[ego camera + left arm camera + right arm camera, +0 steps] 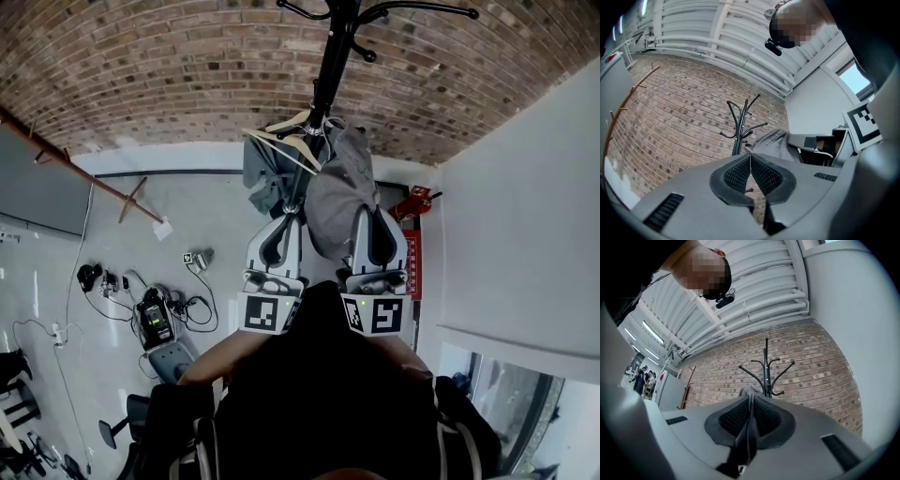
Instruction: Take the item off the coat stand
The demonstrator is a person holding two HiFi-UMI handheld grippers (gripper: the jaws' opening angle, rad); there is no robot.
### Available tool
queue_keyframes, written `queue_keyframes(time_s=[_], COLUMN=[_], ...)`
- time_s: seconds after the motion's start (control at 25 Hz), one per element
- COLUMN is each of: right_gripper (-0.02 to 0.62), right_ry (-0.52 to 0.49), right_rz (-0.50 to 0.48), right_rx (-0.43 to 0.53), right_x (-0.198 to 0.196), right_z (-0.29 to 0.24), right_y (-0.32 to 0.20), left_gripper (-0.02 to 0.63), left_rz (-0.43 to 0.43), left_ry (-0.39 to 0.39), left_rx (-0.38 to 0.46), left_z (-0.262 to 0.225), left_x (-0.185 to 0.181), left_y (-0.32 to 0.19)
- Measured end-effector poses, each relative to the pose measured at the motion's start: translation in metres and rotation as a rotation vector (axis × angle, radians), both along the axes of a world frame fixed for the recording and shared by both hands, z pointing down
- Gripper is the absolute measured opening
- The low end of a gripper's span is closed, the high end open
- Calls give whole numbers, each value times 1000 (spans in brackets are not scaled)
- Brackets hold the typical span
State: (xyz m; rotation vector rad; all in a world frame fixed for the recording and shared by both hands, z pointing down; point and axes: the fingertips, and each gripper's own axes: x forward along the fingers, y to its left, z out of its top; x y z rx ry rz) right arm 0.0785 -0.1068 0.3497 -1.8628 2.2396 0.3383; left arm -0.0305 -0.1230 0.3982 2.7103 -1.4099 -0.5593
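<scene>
A: What is lying nearest in the head view?
B: The person's dark clothing (328,375) is filling the bottom. Just in front of it the left gripper (286,221) and the right gripper (368,216) are reaching out side by side.
A: How is the left one standing?
B: Its fingers (737,176) are pressing together at the tips and are holding nothing.
A: And the right one?
B: Its fingers (769,418) are clamping a fold of the grey garment (336,192). The cloth is running between the two pads and bunching up above the tips.
A: Where is this garment hanging?
B: It is stretching from the right gripper up to the pole of the black coat stand (335,56). Whether it is sitting on a hook, I cannot tell.
A: Is something else hanging there?
B: Yes, a blue-grey garment (262,173) is hanging on a wooden hanger (292,141), just left of the grey one.
A: And behind?
B: A brick wall (169,75) is standing behind the stand, and a white wall (525,216) is rising on the right.
</scene>
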Motion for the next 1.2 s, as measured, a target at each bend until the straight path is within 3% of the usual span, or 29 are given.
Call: queue_keyframes(time_s=[0.52, 1.2], right_gripper=[43, 43], right_ry=[31, 39], right_rz=[17, 28], right_rx=[-50, -86], right_x=[0, 3], right_z=[23, 28], right_y=[-1, -5], left_gripper=[20, 20], left_rz=[17, 35], left_ry=[-33, -27], left_rx=[45, 5], left_z=[-7, -2], left_x=[3, 4], left_y=[4, 1])
